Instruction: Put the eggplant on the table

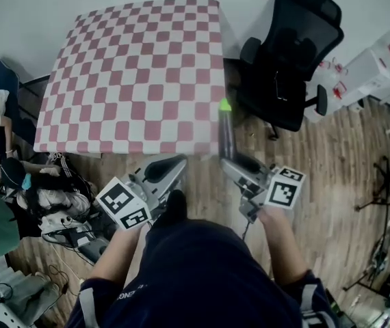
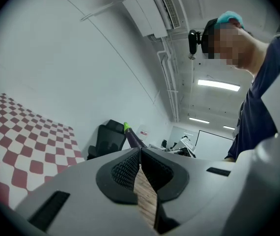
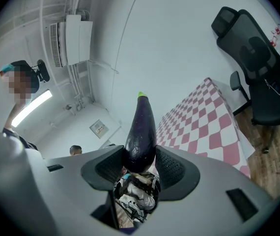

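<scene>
The right gripper (image 3: 140,154) is clamped on the eggplant (image 3: 142,132). Its 2 jaws press the thick rounded end from both sides, and the rest of the eggplant sticks out ahead of them. The left gripper (image 2: 140,151) is closed with nothing in it, its ribbed black pads (image 2: 126,170) meeting at the tips.

Little writing can be read. Each gripper carries a cube (image 1: 285,186) with black-and-white square markers, which are patterns and not words. There are white letters on the person's dark sleeve (image 1: 128,294), a small sign (image 3: 98,128) on the far wall and red-and-white labels on the white boxes (image 1: 359,67). All of these are too small to read.

The eggplant is long and slim, a glossy dark purple, tapering to a bright green tip. It is in the air in the right gripper, roughly level and pointing away from the person. In the head view it hangs over the wood floor (image 1: 332,183) just beside the near right corner of the table (image 1: 133,74), with its tip at the table's right edge. It does not rest on the top.

The table wears a pink-and-white checked cloth. A black office chair (image 1: 291,53) stands to the table's right. Bags and cables (image 1: 58,197) lie on the floor to the left.
</scene>
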`<state>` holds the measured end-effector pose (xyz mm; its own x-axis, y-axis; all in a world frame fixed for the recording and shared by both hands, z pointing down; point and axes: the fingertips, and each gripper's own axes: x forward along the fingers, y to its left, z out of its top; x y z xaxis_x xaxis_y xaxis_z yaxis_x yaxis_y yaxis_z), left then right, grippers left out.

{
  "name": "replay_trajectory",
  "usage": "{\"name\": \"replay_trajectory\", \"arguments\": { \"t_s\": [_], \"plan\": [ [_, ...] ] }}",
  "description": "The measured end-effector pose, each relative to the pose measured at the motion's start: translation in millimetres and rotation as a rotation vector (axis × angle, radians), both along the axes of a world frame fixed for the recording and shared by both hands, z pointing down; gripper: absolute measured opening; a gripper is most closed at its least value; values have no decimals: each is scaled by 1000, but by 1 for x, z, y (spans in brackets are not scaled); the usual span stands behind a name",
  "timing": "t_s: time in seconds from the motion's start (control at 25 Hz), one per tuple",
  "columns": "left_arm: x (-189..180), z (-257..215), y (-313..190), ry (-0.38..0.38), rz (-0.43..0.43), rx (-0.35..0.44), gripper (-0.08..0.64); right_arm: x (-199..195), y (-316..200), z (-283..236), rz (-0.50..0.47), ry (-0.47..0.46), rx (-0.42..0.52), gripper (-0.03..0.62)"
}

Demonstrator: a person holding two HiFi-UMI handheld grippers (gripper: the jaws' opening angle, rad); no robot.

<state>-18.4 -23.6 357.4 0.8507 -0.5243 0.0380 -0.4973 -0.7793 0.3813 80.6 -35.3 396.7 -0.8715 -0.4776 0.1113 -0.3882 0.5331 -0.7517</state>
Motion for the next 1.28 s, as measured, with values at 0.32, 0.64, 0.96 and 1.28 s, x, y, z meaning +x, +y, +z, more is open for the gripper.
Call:
{"name": "replay_trajectory", "arguments": {
  "t_s": [0.32,0.64,0.96,1.28],
  "plan": [
    [-72,33,-48,-34,-1,14,35,-66,-54,39,33,23,-24,212],
    [-97,77,21,-73,2,148,35,-79,14,84,79,53,69,212],
    [-101,32,-64,-45,6,-74,35,-83,-82,64,83,149,-150,212],
    [-92,47,-87,-78,-87,-127,35,-95,-149,109,-30,145,-176,212]
  ]
}}
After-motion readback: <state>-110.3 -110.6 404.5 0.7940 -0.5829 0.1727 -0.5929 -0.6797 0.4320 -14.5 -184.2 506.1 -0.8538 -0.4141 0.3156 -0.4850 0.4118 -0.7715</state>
